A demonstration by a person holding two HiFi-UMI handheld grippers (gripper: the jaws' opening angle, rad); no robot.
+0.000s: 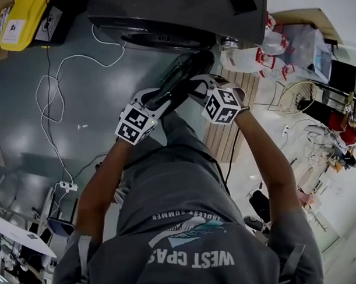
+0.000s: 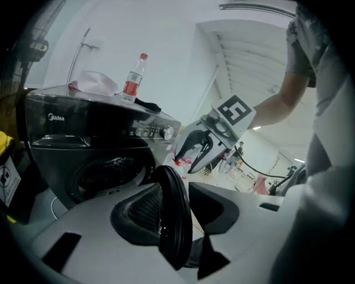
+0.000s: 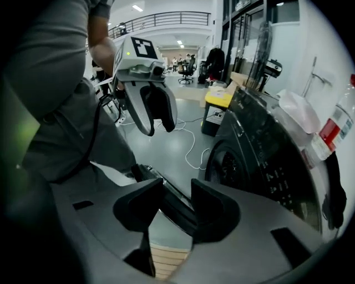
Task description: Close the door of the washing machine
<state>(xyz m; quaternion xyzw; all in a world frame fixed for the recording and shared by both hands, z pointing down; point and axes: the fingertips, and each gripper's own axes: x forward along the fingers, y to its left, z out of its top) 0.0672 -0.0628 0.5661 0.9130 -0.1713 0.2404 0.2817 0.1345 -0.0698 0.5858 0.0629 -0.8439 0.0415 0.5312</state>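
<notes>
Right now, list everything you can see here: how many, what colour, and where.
Washer: one, black, ahead, drum open.
Door: one, black, swung open toward the person.
Bottle: one, clear with red label, on the washer.
Bundle: one, white, on the washer beside the bottle.
Cable: one, white, looped on the floor left of the door.
Strip: one, white, at the cable's near end.
Box: one, yellow, left of the washer.
Pallet: one, wooden, on the floor right of the door.
Bags: several, clear with red print, right of the washer.
Shirt: one, grey, on the person.
Left gripper: one, white and black, jaws open around the door's rim.
Right gripper: one, white and black, jaws open around the door's rim.
</notes>
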